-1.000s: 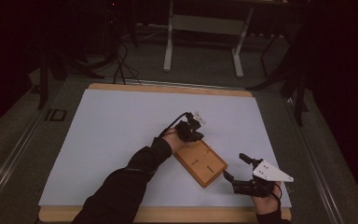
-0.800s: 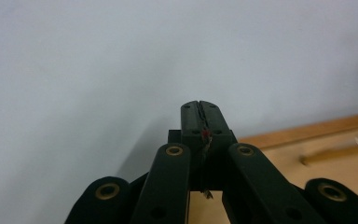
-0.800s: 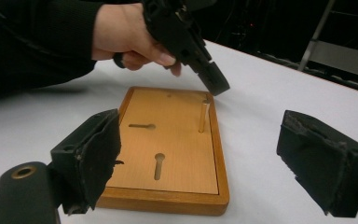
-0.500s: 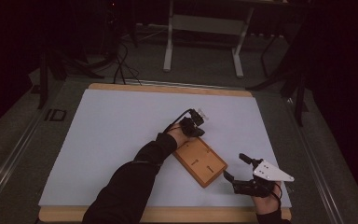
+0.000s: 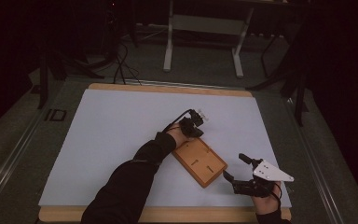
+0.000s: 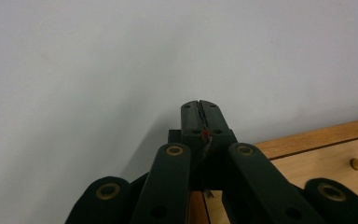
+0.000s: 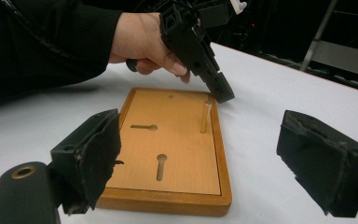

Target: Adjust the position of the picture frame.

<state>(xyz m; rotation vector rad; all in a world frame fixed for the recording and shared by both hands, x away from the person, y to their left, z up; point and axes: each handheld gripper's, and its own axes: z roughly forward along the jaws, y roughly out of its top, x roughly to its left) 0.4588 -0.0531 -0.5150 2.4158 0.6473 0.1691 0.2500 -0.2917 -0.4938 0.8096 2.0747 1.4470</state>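
One wooden board (image 7: 172,144) — two keyhole slots (both empty), one upright peg (image 7: 205,117) — and two grippers.

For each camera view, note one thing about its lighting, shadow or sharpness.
High view: the room beyond the table is nearly black, the white top evenly lit. Left gripper view: the left gripper casts a soft shadow on the white surface. Right gripper view: the right gripper looms blurred up close, while the wooden board is sharp.

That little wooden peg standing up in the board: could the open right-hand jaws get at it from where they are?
Probably yes. The peg stands upright near the wooden board's far edge, with bare board between it and the open right gripper. The shut left gripper hovers close beside the peg and could crowd the approach.
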